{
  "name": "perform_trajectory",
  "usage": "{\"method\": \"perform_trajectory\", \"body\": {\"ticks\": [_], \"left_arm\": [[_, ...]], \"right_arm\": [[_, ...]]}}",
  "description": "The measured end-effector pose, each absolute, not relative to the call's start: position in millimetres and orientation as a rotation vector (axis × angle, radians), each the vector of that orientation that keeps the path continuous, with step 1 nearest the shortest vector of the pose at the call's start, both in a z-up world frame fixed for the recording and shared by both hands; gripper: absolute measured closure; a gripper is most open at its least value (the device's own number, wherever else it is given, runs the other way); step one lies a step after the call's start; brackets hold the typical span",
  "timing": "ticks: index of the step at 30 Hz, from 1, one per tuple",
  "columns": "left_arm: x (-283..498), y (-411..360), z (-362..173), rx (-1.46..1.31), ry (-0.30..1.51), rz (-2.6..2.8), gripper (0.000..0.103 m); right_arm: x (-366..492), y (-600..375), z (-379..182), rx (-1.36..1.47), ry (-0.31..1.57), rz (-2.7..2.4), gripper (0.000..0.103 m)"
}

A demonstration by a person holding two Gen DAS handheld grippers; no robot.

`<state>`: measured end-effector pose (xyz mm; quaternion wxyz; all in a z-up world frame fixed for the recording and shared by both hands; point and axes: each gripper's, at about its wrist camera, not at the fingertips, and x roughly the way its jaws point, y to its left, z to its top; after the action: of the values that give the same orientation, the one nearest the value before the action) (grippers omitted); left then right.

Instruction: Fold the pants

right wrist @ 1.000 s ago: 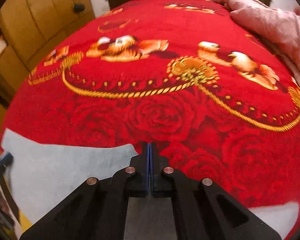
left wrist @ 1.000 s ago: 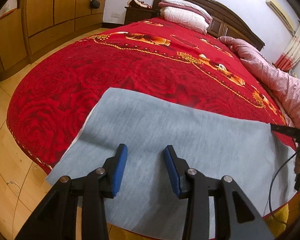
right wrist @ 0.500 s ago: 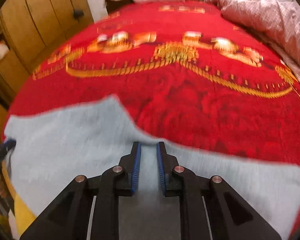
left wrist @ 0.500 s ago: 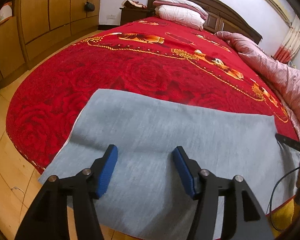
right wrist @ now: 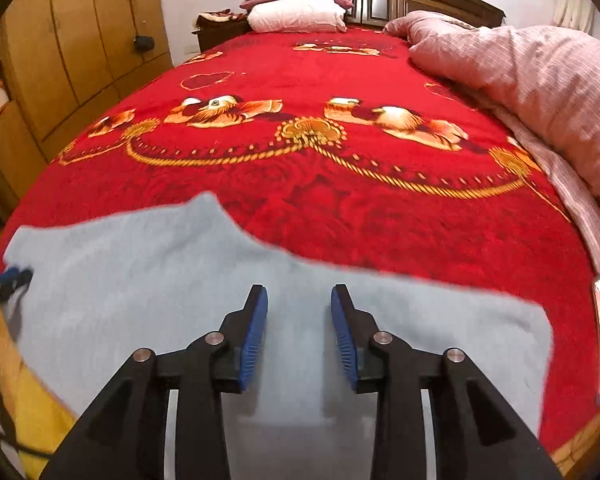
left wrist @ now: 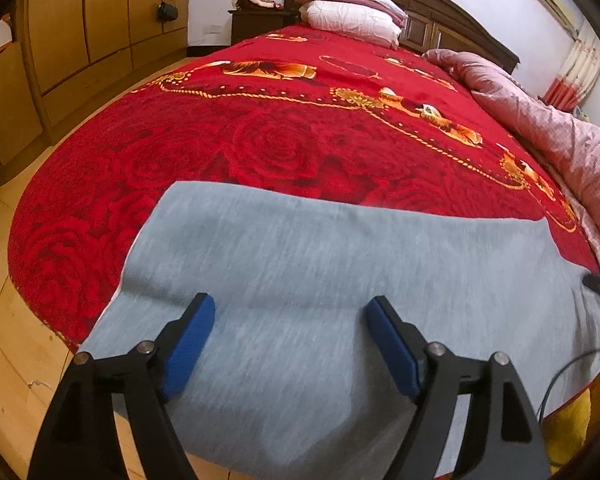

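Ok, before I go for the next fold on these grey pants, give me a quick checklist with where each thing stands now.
1. Left gripper open: ok.
2. Right gripper open: ok.
3. Both grippers free of fabric: ok, nothing between the jaws.
4. Grey pants lying flat on the red bedspread: ok; far edge uneven in the right wrist view.
5. Near edge fully on the bed: not ok, it overhangs.
6. Layers aligned underneath: cannot tell.

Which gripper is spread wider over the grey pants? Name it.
The left gripper: its blue pads stand far apart above the grey pants, while the right gripper, also open, shows a clearly narrower gap.
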<state>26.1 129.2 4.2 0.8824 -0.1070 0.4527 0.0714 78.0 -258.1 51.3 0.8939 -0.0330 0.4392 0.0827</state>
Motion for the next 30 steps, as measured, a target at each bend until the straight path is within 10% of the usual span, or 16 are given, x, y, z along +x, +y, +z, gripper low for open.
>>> {"method": "perform_trajectory", "body": {"ticks": [24, 30], "left_arm": [[21, 106, 3, -0.174, 0.975, 0.139, 0.016], [10, 103, 16, -0.220, 0.972, 0.127, 0.016]], "right_arm": [[22, -349, 35, 0.232, 0.918, 0.043, 0.068], [5, -366, 49, 0.204, 0.925, -0.007, 0.048]]}}
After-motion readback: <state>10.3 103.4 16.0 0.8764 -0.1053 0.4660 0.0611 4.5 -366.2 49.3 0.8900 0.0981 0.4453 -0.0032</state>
